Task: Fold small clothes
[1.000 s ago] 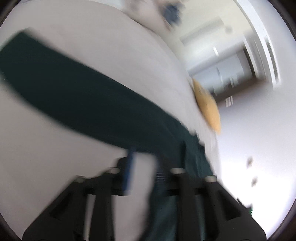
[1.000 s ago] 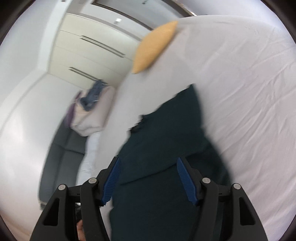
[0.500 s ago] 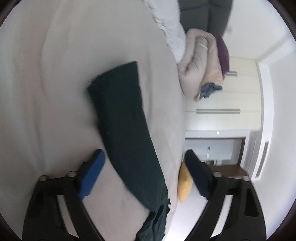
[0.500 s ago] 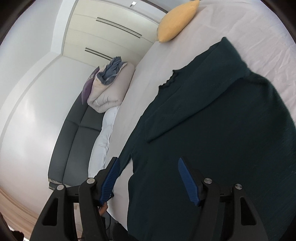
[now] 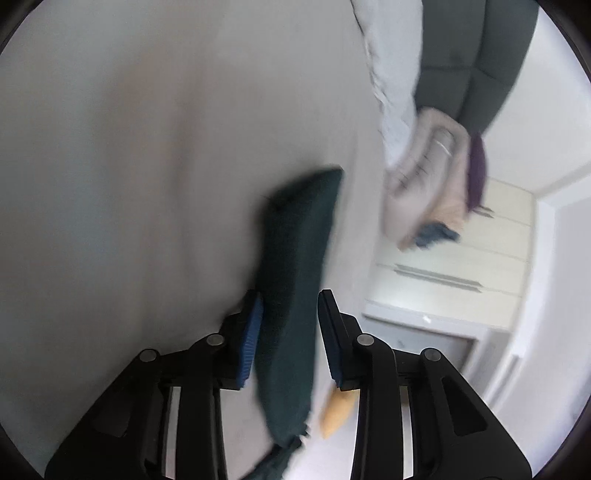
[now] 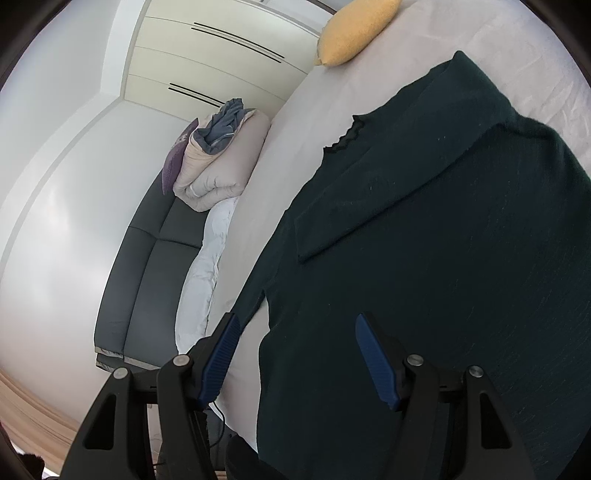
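Now left gripper (image 5: 290, 332) closing around dark sleeve (image 5: 295, 258) (right gripper (image 6: 295, 354) agape).

One dark green sweater (image 6: 443, 240) is lying spread on one bed (image 6: 535, 55), filling the right of the right wrist view, with one sleeve (image 5: 295, 266) showing mid-frame in the left wrist view. One yellow pillow (image 6: 354, 29) is sitting at top centre. One folded duvet bundle (image 6: 221, 166) is resting on one dark sofa (image 6: 147, 258) at left. Two grippers are showing: left gripper (image 5: 290, 332), right gripper (image 6: 295, 354).
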Tool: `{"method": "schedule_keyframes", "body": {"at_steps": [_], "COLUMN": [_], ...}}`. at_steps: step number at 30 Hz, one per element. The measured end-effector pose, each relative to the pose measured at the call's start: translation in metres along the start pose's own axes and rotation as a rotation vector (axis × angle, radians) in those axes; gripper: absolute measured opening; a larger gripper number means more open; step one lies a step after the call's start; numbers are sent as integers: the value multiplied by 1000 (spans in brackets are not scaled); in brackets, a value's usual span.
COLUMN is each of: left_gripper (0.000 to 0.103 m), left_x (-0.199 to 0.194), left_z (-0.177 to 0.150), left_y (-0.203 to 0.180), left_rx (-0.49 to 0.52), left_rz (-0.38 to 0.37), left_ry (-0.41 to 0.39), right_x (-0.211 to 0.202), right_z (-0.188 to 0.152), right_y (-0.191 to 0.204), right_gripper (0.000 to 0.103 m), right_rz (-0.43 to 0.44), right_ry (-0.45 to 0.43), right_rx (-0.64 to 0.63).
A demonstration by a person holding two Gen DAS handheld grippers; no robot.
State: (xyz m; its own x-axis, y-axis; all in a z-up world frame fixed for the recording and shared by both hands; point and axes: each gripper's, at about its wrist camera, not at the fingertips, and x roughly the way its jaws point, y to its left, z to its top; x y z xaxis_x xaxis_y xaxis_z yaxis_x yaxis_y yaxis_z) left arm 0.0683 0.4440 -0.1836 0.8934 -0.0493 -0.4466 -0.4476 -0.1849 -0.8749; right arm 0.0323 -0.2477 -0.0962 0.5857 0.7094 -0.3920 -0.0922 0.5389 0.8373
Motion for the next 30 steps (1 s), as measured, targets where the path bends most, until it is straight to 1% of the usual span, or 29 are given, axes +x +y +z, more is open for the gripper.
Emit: {"method": "schedule_keyframes", "body": {"at_steps": [1, 2, 3, 4, 6, 7, 8, 11, 13, 15, 16, 17, 19, 21, 23, 25, 27, 28, 30], "left_gripper": [31, 34, 48, 55, 72, 76, 77, 77, 59, 28, 23, 13, 10, 9, 9, 9, 9, 9, 9], "left_x": [-7, -10, -9, -9, 0, 7, 10, 21, 25, 34, 36, 36, 43, 44, 46, 45, 51, 56, 68], "left_z": [-3, -5, -6, -8, -8, -8, -7, -2, -1, 4, 6, 8, 12, 11, 5, -9, -29, -43, -88], "left_y": [-2, -5, -10, -15, -30, -35, -36, -35, -32, -28, -21, -12, -11, -18, -33, -57, -87, -104, -144], "left_rx": [6, 10, 29, 53, 98, 111, 114, 87, 92, 67, 46, 26, 29, 49, 88, 199, 315, 388, 575], "left_rz": [33, 53, 58, 57, 87, 97, 97, 38, 32, 29, 24, 19, -4, 4, 13, 34, 42, 46, 57], "left_ry": [-18, -22, -16, -7, 4, 10, 12, 13, 22, 35, 38, 39, 39, 28, 13, 5, 13, 26, 56], "right_x": [4, 4, 5, 6, 8, 9, 10, 11, 11, 11, 11, 11, 11, 10, 10, 8, 7, 7, 7], "right_z": [2, 1, 1, 1, 0, -1, -2, -6, -8, -9, -9, -9, -9, -9, -8, -7, -6, -5, -1], "right_y": [1, 2, 2, 2, 2, 2, 0, -4, -7, -9, -10, -11, -13, -14, -15, -18, -21, -24, -30], "right_gripper": [69, 69, 69, 69, 69, 69, 69, 69, 69, 69, 69, 69, 69, 69, 69, 69, 69, 69, 69], "right_rz": [2, 3, 3, 6, 6, 5, 7, 10, 9, 8, 9, 9, 14, 17, 22, 30, 31, 31, 29], "right_ry": [0, -1, -1, 0, 0, 0, -1, 0, 3, 4, 3, 2, -1, -5, -9, -18, -24, -26, -30], "right_rx": [-2, -5, -6, -6, -6, -7, -3, 15, 18, 23, 25, 28, 33, 31, 31, 35, 37, 40, 47]}}
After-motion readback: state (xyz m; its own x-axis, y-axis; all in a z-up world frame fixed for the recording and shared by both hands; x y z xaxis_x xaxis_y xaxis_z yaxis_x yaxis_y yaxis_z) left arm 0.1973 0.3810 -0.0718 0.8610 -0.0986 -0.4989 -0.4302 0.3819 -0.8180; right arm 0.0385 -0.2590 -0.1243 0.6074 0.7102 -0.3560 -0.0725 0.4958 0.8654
